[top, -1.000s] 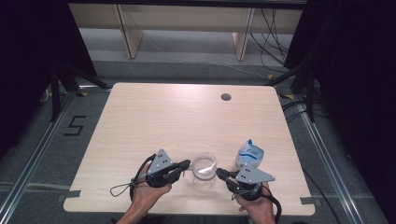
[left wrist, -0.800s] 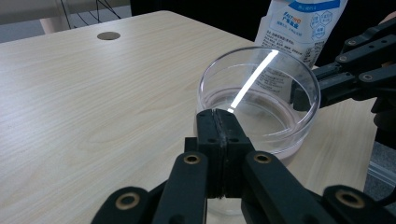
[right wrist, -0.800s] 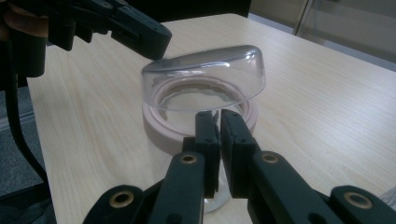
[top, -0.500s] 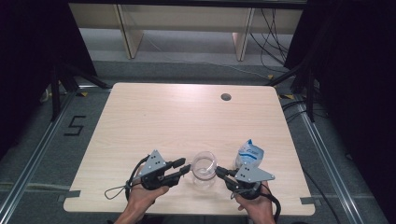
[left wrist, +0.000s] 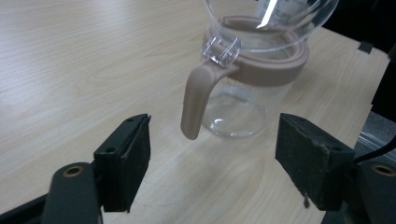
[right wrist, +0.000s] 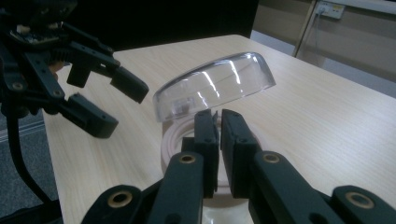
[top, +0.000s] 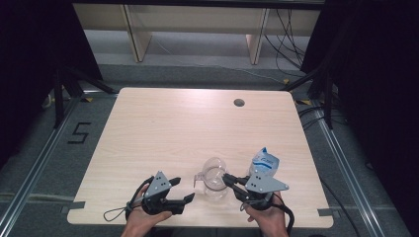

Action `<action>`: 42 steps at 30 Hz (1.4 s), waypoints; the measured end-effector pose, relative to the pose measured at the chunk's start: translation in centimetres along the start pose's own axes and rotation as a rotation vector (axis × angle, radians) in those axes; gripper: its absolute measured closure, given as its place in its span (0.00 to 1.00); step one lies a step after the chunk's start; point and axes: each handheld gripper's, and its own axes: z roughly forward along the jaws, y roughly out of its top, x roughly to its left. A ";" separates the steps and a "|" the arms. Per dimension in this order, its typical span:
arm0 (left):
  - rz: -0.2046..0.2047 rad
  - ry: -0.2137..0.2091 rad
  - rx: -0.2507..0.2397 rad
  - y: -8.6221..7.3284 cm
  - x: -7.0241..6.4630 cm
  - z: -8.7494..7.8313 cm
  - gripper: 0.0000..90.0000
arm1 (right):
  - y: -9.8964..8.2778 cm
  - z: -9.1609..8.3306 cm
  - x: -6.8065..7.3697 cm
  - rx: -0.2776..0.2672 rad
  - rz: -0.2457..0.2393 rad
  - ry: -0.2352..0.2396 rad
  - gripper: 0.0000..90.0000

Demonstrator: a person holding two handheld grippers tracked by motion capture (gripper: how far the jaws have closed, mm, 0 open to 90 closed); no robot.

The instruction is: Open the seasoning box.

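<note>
We keep the right tongs point(right wrist: 219, 122) clamped on the jug point(top: 213, 177) rim; left tongs point(left wrist: 215, 161), just opened and empty, straddle its handle point(left wrist: 195, 105).

I see a light wood table point(top: 197, 128) with a round cable hole point(top: 239, 102) near its far edge. Grey floor point(top: 39, 163) surrounds it, marked "5" point(top: 79, 133) in tape. Pale shelving point(top: 197, 19) stands behind, cables point(top: 286, 29) trailing beside it, dark at both sides.
</note>
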 end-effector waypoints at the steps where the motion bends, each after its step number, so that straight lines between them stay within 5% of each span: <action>1: -0.005 0.003 0.007 -0.2 0.0 0.0 0.28 | 0.1 0.1 0.0 -0.015 -0.010 0.002 0.95; 15: -0.047 0.031 0.019 -1.9 0.3 -0.4 0.24 | 1.4 0.9 1.2 -0.022 -0.018 0.015 0.94; 25: -0.024 0.041 0.022 -1.9 0.3 -0.4 0.24 | 1.7 1.7 2.1 -0.023 -0.007 0.035 0.93; 33: -0.007 0.032 0.015 -1.9 0.4 -0.2 0.24 | 1.9 2.8 2.6 -0.024 -0.066 0.061 0.92; 34: -0.012 0.039 0.019 -1.9 0.4 -0.2 0.24 | 1.9 2.9 2.8 -0.022 -0.033 0.082 0.91; 42: -0.009 0.033 0.021 -1.9 0.3 -0.3 0.25 | 1.7 2.8 2.8 -0.017 -0.034 0.073 0.81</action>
